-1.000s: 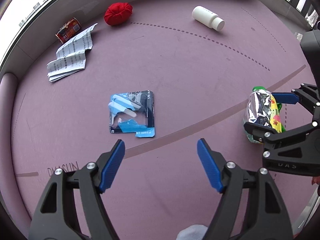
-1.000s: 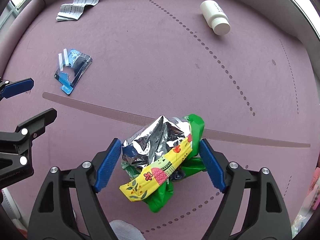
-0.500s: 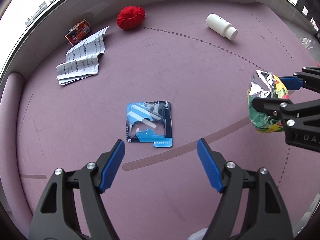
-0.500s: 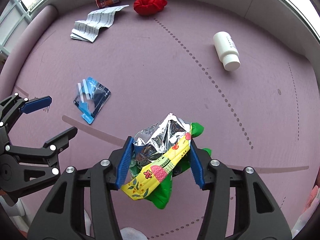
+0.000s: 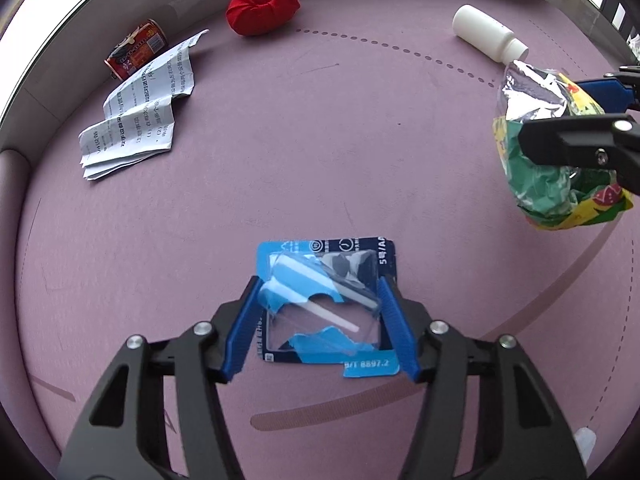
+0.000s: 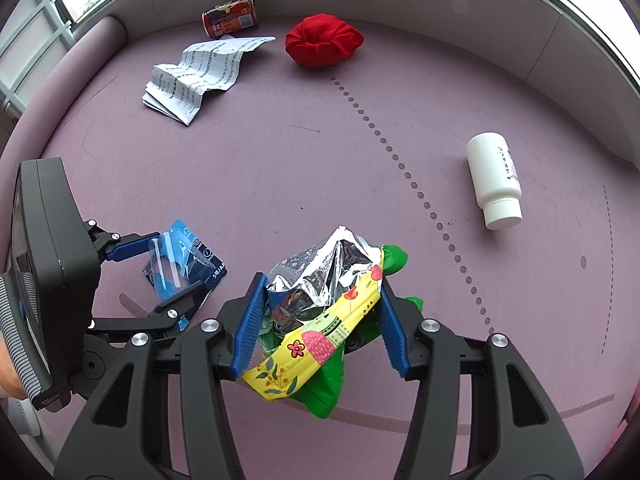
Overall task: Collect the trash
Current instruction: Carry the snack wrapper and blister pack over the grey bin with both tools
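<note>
Currently, pick-up step: right gripper (image 6: 320, 316) clamps the snack wrapper (image 6: 320, 320), left gripper (image 5: 320, 320) closing around the blister pack (image 5: 324, 300) mid-mat (image 5: 280, 160), lift pending firm pinch.

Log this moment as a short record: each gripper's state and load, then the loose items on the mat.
left gripper: fingers closing around the torn blue blister pack, which lies on the mat
right gripper: shut on the crumpled snack wrapper, lifted
loose items: white bottle on its side, folded leaflet, red can, red cushion
</note>
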A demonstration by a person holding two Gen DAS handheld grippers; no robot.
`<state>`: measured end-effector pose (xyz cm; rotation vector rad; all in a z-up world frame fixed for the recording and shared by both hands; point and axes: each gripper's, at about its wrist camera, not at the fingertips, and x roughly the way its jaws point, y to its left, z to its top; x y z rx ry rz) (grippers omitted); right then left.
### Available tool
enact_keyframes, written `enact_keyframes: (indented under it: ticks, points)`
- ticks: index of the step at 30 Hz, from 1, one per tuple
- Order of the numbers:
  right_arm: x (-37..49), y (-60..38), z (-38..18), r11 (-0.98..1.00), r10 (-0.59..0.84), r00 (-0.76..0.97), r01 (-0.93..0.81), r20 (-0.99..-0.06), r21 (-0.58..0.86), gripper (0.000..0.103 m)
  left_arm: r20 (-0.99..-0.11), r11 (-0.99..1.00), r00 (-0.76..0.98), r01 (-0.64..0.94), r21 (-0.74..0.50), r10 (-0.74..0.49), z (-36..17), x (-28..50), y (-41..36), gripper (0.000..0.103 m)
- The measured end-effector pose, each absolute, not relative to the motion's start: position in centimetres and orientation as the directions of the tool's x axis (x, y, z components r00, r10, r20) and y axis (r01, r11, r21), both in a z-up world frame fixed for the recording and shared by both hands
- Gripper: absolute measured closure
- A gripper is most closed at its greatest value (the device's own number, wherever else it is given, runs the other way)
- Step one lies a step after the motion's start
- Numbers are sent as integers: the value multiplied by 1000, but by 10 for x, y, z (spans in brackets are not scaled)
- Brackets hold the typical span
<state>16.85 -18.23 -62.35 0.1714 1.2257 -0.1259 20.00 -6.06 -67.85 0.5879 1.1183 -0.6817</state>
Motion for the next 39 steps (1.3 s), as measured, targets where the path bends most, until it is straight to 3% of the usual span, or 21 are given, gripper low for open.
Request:
enact_keyframes:
  ticks: [5, 11, 20, 28, 39]
  points:
    - [165, -181, -615, 980, 1, 314, 188, -949, 63, 52, -942, 660, 270, 747, 75, -199, -664, 194, -56, 46]
    - [157, -167, -568, 986, 20, 291, 153, -957, 67, 52, -933, 680, 281, 731, 56, -224, -593, 179, -48, 45]
    - [160, -130, -438, 997, 67, 282, 15, -957, 74, 52, -928, 762, 304, 647, 36, -215, -436, 161, -1, 45]
    - [164, -72, -319, 979, 125, 300, -189, -946, 70, 52, -917, 880, 361, 474, 20, -173, -313, 138, 74, 45]
    - [136, 55, -249, 916, 190, 323, -397, -927, 50, 52, -897, 966, 429, 259, 15, -101, -250, 81, 215, 45]
